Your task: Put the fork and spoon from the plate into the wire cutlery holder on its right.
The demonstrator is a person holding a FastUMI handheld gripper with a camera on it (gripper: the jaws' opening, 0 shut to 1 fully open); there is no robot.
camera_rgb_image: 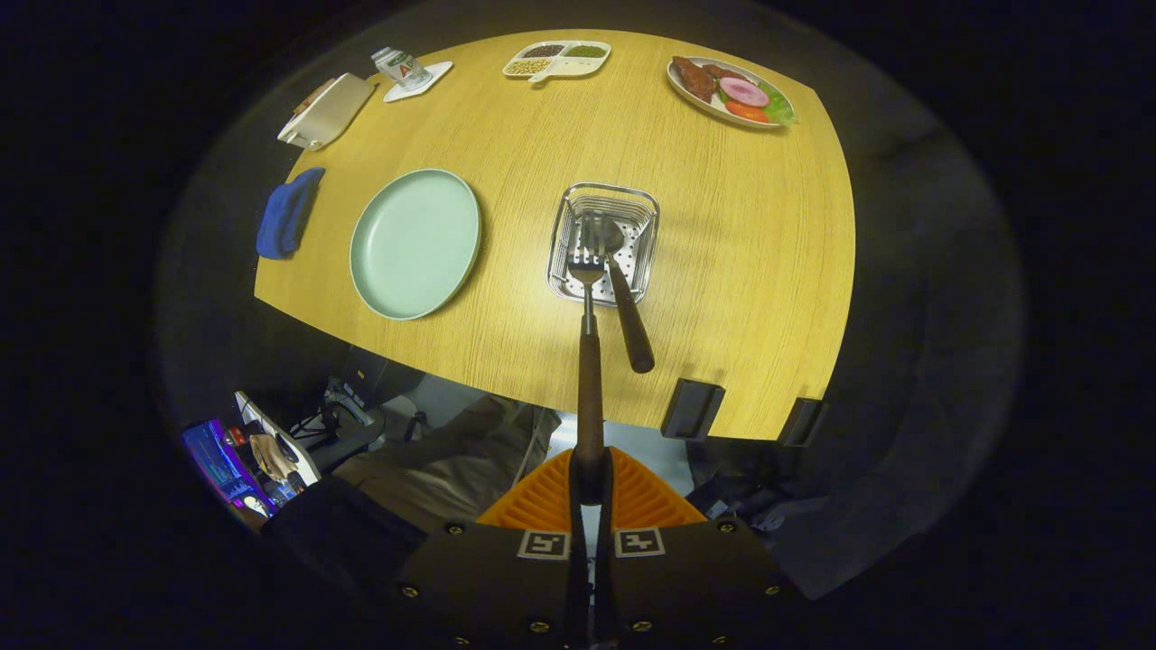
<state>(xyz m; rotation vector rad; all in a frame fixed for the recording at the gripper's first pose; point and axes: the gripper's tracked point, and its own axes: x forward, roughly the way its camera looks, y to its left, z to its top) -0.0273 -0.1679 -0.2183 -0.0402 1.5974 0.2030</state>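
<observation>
My gripper (591,478) is shut on the brown handle end of the fork (588,352). The fork points ahead of the fingers, and its tines (585,264) hang over the near part of the wire cutlery holder (610,195). Whether they touch the holder I cannot tell. The spoon (625,311) lies in the holder with its bowl inside and its dark handle sticking out toward me, just right of the fork. The pale green plate (415,244) sits left of the holder on the wooden table (750,271) with nothing on it.
A blue cloth (287,212), a white box (325,110) and a carton on a coaster (404,70) stand at the far left. A divided dish (557,59) and a plate of food (730,90) lie at the back. Two dark clamps (691,408) grip the near edge. A person's legs (452,460) are below.
</observation>
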